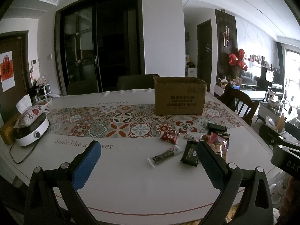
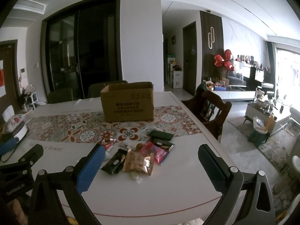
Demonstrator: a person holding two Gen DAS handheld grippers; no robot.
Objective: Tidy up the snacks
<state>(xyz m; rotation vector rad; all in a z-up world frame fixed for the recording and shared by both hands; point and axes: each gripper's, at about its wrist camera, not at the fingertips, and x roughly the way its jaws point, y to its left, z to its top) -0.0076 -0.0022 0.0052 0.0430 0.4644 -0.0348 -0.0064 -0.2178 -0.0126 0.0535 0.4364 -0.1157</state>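
Since nothing is grasped yet, the risks lie ahead:
left gripper (image 1: 148, 157): spread wide, empty, above the table (image 1: 131, 178).
right gripper (image 2: 151, 161): likewise spread, empty.
snacks (image 2: 138, 157): heaped loosely near the front edge, overlapping.
cardboard box (image 2: 128, 103): open, behind them.
Risk: pinching overlapped wrappers may drag neighbours off the edge.

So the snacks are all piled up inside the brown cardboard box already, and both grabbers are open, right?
Not quite. The snacks are not in the cardboard box; they lie in a heap on the table in front of it, as the right wrist view shows. The rest holds: the left gripper and right gripper both have their fingers spread open, holding nothing.
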